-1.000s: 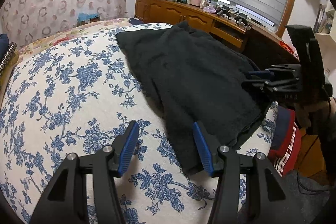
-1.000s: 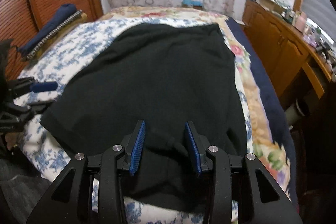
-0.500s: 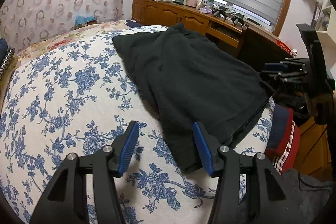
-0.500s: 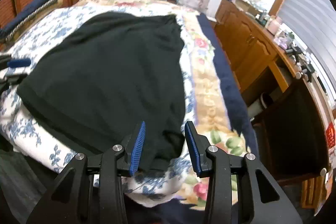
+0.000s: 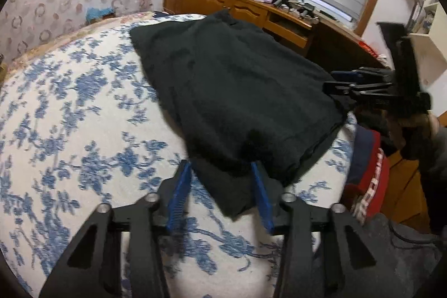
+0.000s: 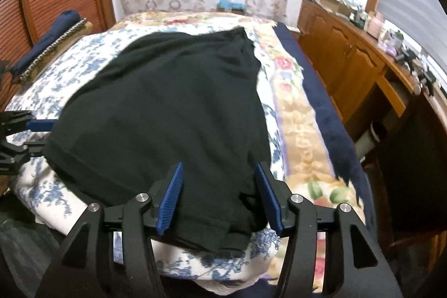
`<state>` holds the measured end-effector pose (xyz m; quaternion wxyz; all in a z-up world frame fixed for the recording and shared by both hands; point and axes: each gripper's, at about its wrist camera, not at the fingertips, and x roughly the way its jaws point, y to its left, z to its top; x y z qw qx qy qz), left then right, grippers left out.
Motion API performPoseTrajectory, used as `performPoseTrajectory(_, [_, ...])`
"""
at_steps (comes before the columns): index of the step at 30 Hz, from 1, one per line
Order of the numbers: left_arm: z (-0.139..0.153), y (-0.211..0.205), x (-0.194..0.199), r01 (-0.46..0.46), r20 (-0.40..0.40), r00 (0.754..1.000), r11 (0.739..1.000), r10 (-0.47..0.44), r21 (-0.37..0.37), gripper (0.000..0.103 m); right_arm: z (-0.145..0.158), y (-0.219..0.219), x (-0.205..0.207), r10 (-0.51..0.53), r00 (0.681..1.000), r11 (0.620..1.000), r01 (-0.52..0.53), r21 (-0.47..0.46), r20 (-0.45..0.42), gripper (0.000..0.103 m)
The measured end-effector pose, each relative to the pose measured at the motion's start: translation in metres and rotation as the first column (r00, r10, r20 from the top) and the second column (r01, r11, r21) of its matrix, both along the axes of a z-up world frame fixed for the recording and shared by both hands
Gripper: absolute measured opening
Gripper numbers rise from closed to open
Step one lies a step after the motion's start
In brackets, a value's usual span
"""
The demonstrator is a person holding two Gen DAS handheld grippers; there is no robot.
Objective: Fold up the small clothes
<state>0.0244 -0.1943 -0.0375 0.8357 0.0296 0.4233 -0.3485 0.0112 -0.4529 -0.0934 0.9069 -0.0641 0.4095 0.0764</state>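
I've got the left gripper (image 5: 220,186) and right gripper (image 6: 220,196) both spread wide, gripping nothing, each straddling a near corner of the black garment (image 6: 167,108) lying ahead on the floral bedspread (image 5: 69,116), lined up to pinch the hem for folding

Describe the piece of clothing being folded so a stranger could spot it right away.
Find the bed with the blue-flowered white cover. On it lies the black garment, spread flat near the foot edge. It is the only plain dark cloth on the patterned cover.
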Motion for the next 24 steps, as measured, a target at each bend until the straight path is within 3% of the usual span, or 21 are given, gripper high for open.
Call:
performPoseTrajectory(1, [0.000, -0.001, -0.001, 0.007, -0.004, 1.000, 1.000, -0.007, -0.003, 0.024, -0.003, -0.005, 0.001, -0.009, 1.000, 1.000, 0.009, 0.003, -0.005, 0.055])
performPoseTrajectory(2, [0.000, -0.002, -0.002, 0.017, -0.010, 1.000, 1.000, -0.017, -0.005, 0.012, -0.006, -0.009, 0.002, -0.015, 1.000, 1.000, 0.015, 0.011, -0.012, 0.055])
performPoseTrajectory(4, [0.003, -0.004, -0.006, 0.013, 0.004, 1.000, 1.000, -0.013, 0.016, 0.004, -0.011, -0.014, 0.002, -0.015, 0.999, 0.999, 0.017, 0.046, -0.037, 0.055])
performPoseTrajectory(10, [0.021, 0.000, -0.022, 0.036, 0.037, 0.999, 0.999, -0.036, 0.000, 0.002, -0.014, -0.013, 0.000, 0.041, 0.997, 0.996, -0.035, 0.087, -0.066, 0.055])
performPoseTrajectory(16, [0.012, -0.002, -0.015, 0.017, 0.018, 1.000, 1.000, -0.017, 0.024, 0.003, -0.016, -0.016, -0.004, 0.070, 0.995, 0.992, -0.061, 0.114, -0.070, 0.056])
performPoseTrajectory(22, [0.002, -0.002, -0.008, 0.006, -0.013, 1.000, 1.000, -0.005, 0.028, 0.005, -0.015, -0.013, -0.007, 0.124, 0.989, 0.984, -0.113, 0.135, -0.078, 0.036])
performPoseTrajectory(24, [0.001, 0.000, -0.007, 0.007, -0.021, 1.000, 1.000, -0.006, 0.019, 0.005, -0.015, -0.011, -0.007, 0.145, 0.986, 0.980, -0.133, 0.146, -0.078, 0.019])
